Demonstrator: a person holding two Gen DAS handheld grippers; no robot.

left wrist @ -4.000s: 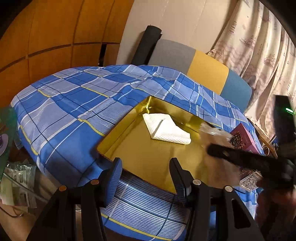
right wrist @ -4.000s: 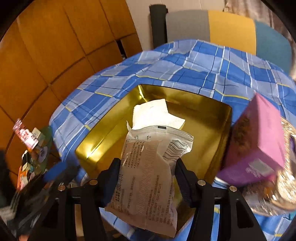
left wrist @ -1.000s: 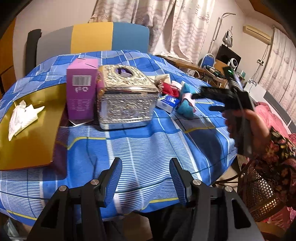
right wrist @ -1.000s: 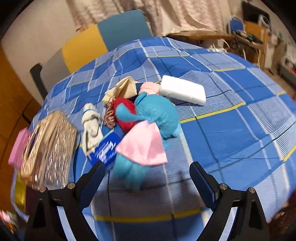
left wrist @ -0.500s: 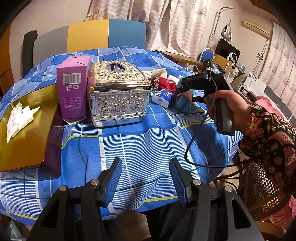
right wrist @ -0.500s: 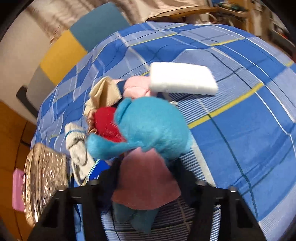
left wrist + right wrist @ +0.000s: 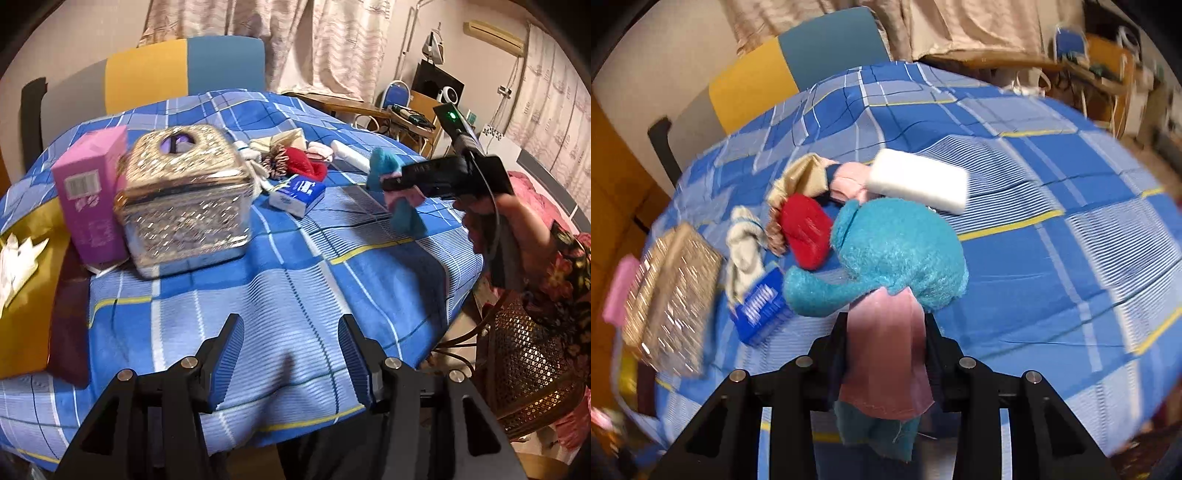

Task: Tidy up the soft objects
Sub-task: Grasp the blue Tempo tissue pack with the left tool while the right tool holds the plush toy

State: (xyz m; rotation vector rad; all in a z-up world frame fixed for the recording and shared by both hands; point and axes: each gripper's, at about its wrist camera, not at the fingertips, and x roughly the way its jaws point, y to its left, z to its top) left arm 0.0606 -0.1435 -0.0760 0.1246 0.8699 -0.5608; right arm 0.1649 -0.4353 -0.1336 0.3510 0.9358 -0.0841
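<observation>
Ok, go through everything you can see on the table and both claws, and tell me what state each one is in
Right claw: shut on the teal plush toy, lifted off the cloth.
Left claw: open, empty, above the table edge.
Metallic tissue box: upright, closed, oval slot on top.
Pink carton: upright, closed.
Blue tissue pack: lying flat.
White tissue pack: lying flat.
Gold tray: holds crumpled white paper.

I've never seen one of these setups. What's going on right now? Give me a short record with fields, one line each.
Setting: table under a blue checked cloth
Right gripper: shut on the teal plush toy, gripping its pink dress
Toy's position: lifted clear of the cloth, seen from the left wrist camera
Left gripper: open, holding nothing, hanging over the near edge
Still on the table: red soft item, blue tissue pack, white pack
Also there: ornate metal box, pink carton, gold tray
</observation>
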